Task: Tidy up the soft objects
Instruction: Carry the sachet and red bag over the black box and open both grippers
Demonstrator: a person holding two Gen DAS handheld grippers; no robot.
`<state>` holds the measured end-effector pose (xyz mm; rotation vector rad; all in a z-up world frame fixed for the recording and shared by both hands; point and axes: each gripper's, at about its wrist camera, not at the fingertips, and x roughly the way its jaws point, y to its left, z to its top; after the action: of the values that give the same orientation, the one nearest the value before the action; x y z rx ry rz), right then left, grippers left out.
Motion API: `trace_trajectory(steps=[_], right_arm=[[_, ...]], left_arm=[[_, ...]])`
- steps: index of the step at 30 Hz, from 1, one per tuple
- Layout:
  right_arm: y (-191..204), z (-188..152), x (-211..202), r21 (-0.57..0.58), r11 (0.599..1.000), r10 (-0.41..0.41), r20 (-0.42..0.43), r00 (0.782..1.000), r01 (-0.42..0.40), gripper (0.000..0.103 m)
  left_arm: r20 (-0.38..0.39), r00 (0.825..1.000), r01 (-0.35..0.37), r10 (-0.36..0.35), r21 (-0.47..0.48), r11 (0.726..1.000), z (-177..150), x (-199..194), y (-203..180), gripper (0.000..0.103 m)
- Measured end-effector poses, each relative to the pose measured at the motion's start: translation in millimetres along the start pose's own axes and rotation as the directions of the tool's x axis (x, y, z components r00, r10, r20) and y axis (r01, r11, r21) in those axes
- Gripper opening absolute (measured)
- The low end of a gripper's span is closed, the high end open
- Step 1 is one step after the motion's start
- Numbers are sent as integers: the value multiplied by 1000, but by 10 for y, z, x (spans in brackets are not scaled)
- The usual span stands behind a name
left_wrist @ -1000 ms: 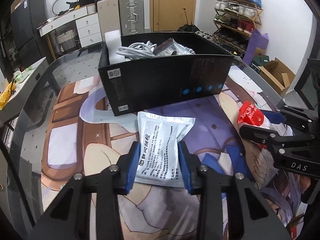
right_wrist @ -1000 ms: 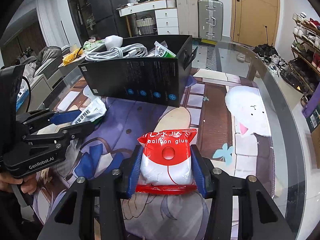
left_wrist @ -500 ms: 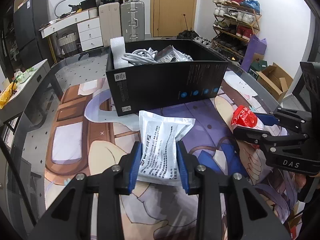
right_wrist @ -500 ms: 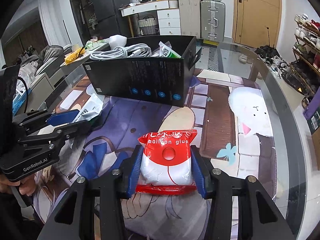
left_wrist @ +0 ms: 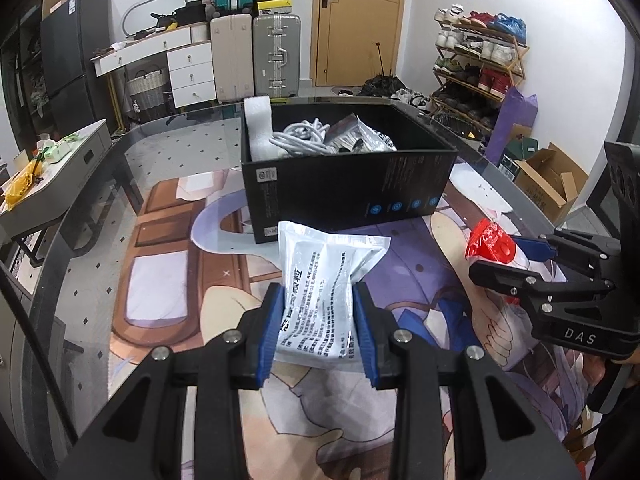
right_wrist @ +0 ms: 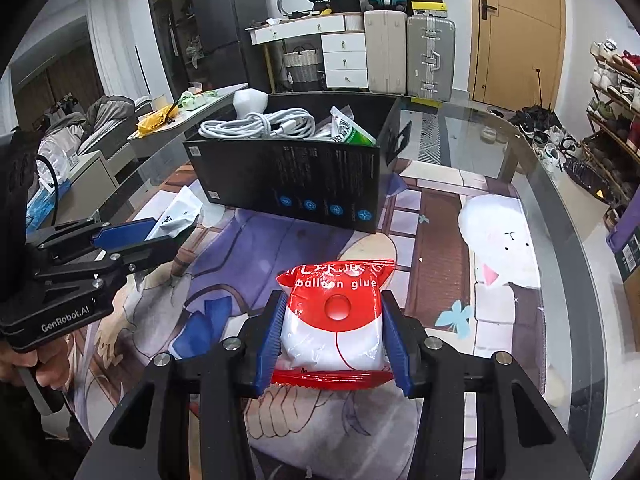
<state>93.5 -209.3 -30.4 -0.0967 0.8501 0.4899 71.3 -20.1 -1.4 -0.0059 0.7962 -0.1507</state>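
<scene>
The silver pouch (left_wrist: pixel 320 292) is sitting squeezed between the left gripper (left_wrist: pixel 318 332) fingers, raised over the worktop (left_wrist: pixel 168 248). The red-and-white balloon glue packet (right_wrist: pixel 335 320) is being pinched by the right gripper (right_wrist: pixel 334 340) fingers. The black box (left_wrist: pixel 344 184) is lying at 12 o'clock from both, holding a coiled white cable (right_wrist: pixel 260 126).

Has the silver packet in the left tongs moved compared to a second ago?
Yes. The silver packet, clamped in the left tongs, has risen: its top edge now overlaps the black box front wall.
</scene>
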Motion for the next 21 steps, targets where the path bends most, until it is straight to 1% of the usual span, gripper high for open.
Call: trace_trajectory(steps=[6,11,21], right_arm=[[30,39,-118,0,1000,11,47,999,-11,47],[136,65,-286,-12,1000,21,121,992,-19,47],[288,53,-501,14,1000,3,155,988,-5,47]], left_arm=[[46,999,-10,10,-2,1000,54,-142,4,33],[70,997,-5,6,-19,1000,74,-238,47,33],[111,993,33,-29,-33,999,143,-429,102,33]])
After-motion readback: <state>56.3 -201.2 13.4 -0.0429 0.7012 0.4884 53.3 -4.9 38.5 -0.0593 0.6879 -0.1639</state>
